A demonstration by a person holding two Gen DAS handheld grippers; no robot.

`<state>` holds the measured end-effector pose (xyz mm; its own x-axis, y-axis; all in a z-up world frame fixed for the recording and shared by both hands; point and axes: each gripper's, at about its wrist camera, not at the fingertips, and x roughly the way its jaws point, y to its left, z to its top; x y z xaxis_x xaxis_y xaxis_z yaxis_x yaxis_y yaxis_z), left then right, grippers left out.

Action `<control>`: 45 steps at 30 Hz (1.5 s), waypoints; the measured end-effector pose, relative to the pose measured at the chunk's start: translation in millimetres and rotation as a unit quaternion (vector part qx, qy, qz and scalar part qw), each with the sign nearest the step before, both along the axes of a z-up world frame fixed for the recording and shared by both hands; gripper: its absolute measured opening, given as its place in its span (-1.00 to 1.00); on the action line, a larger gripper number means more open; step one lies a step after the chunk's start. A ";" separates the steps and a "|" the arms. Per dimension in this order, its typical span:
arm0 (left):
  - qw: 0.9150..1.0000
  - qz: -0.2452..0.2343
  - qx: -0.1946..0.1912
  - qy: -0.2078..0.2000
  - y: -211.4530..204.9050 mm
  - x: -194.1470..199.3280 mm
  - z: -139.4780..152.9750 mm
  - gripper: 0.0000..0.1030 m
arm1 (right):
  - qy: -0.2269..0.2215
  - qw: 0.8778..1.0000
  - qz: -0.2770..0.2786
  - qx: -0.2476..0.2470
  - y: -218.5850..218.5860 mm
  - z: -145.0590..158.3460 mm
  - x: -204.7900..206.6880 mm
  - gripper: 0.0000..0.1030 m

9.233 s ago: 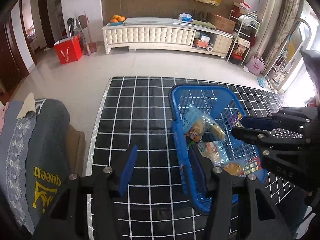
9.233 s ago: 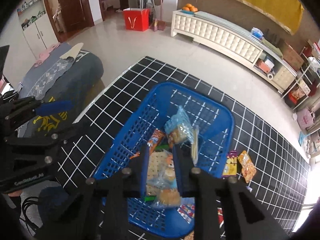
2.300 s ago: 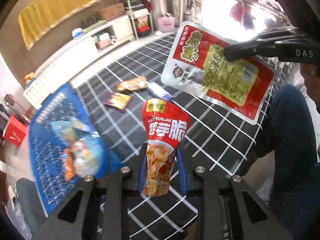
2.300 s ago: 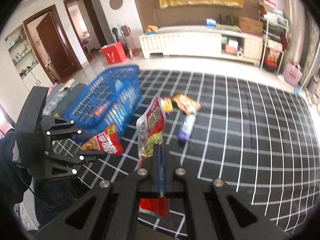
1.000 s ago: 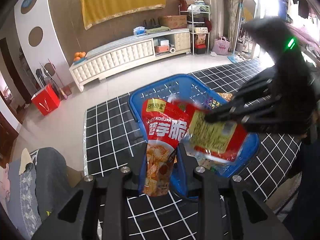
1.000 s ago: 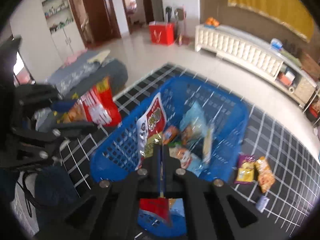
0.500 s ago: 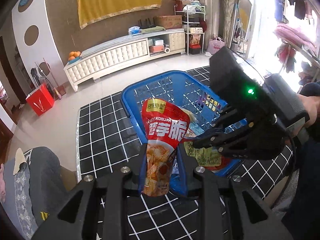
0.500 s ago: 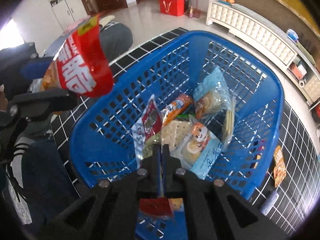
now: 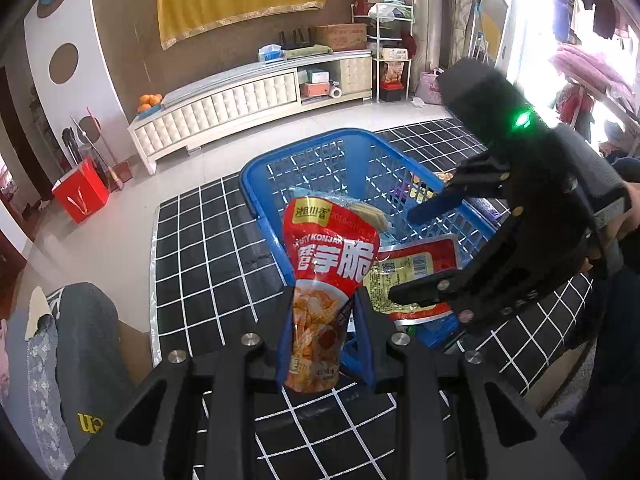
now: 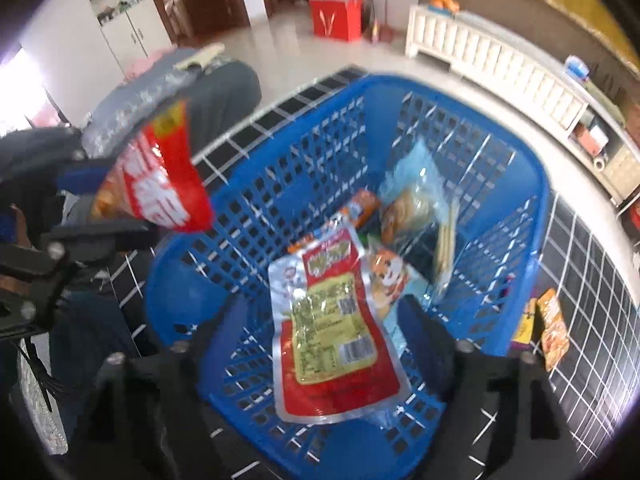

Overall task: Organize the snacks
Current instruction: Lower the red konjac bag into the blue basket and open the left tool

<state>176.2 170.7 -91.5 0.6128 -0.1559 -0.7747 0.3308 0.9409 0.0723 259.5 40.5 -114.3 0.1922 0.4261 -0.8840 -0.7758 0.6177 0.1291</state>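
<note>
My left gripper [image 9: 323,332] is shut on a red konjac snack pouch [image 9: 328,272], held upright just in front of the blue plastic basket [image 9: 256,184]. That pouch [image 10: 160,184] also shows at the left of the right wrist view, beside the basket's rim [image 10: 536,184]. My right gripper [image 10: 320,320] stands open over the basket. Below it a red and yellow snack packet [image 10: 328,332] lies loose on several other snacks. In the left wrist view the right gripper [image 9: 416,256] hovers wide above the same red packet [image 9: 412,272].
The basket sits on a black mat with white grid lines [image 9: 208,256]. Two small snack packs [image 10: 552,328] lie on the mat right of the basket. A grey cushion [image 9: 76,344] is at the left, a white cabinet [image 9: 240,100] at the back.
My right gripper has opened and let the red and yellow packet drop into the basket. My left gripper still holds the konjac pouch, nearly still.
</note>
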 end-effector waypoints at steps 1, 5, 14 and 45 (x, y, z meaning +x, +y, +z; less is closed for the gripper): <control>1.000 -0.001 0.000 -0.001 -1.5 -1.0 1.8 -0.51 | -0.002 1.000 -0.005 0.002 -3.1 4.2 -2.2 0.63; 1.000 -0.006 0.006 -0.007 -10.5 -5.6 9.7 -0.51 | -0.014 1.000 -0.026 0.010 -20.2 21.4 -7.2 0.64; 0.999 -0.030 0.022 -0.014 -43.0 1.1 25.8 -0.50 | -0.060 0.994 -0.090 0.027 -71.8 50.8 -11.4 0.69; 0.995 -0.048 0.053 0.069 -100.4 145.3 -22.4 0.22 | -0.038 0.981 -0.175 0.072 -145.9 25.1 63.0 0.70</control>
<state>321.4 70.3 -113.8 0.4849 -0.1219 -0.8660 0.4322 0.8943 0.1161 322.5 -105.5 -89.2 0.4120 0.4418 -0.7969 -0.5294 0.8279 0.1853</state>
